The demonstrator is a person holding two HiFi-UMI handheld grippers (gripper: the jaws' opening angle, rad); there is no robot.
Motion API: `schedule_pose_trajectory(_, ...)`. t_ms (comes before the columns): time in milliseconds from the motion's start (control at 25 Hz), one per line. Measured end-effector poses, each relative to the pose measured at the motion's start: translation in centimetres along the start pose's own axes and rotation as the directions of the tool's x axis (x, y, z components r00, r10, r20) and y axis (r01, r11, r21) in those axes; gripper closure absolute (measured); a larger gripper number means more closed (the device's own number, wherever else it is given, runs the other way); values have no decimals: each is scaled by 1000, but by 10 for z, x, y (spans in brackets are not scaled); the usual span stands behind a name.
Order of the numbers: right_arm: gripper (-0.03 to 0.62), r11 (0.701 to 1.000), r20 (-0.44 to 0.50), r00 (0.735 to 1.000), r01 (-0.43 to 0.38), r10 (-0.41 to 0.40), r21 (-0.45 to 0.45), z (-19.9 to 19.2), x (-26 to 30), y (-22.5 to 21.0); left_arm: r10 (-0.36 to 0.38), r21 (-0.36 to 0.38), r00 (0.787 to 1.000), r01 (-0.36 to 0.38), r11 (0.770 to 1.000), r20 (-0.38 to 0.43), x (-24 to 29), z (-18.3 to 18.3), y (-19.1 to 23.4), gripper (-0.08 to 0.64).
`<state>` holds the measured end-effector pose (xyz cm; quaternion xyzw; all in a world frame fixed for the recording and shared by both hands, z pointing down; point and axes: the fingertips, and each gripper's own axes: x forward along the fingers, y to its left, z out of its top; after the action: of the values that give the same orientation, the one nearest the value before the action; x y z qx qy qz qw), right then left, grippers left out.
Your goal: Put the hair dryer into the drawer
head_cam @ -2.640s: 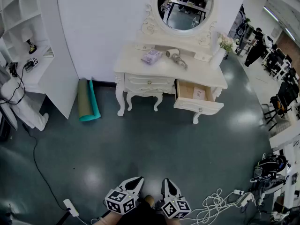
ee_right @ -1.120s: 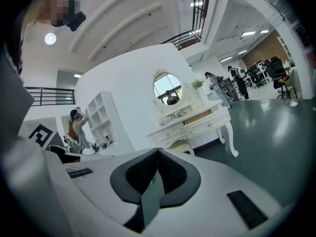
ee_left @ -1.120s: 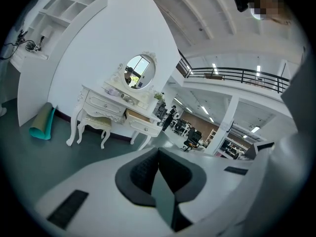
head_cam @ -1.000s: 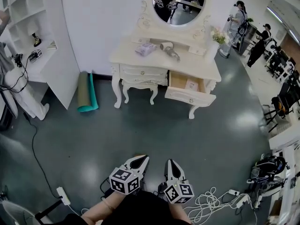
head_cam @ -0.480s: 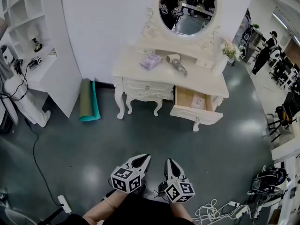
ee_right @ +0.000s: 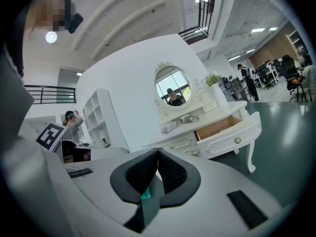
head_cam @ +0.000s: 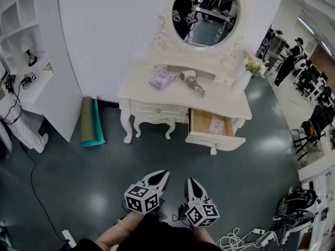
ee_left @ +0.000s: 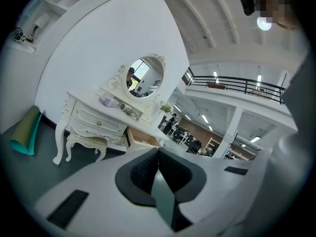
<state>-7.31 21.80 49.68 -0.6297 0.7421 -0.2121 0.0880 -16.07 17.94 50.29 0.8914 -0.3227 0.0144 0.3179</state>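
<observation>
Both closed and empty, my left hand-held gripper (head_cam: 163,174) and right hand-held gripper (head_cam: 189,181) hang well apart from the pale grey hair dryer (head_cam: 191,81) on the desk (head_cam: 170,96).

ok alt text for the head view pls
A white dressing table has one drawer pulled open and a hair dryer lying on top, below an oval mirror. The left tool and right tool, both shut and empty, are well short of it.
</observation>
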Motion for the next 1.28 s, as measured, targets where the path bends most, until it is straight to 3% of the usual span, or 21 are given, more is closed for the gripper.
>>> schedule_pose_trajectory(440, 580, 998, 48, 997, 54, -54, 13, 11, 39, -26, -50, 41, 998, 51, 998, -27, 42, 25, 22, 541)
schedule_pose_trajectory(760, 578, 1000, 56, 998, -15, 16, -20, 15, 54, -1, -70, 58, 996, 74, 996, -57, 46, 24, 26, 541)
schedule_pose_trajectory(1280, 578, 1000, 53, 998, -16, 17, -16, 24, 68, -10, -53, 32, 997, 54, 998, -50, 56, 33, 39, 541)
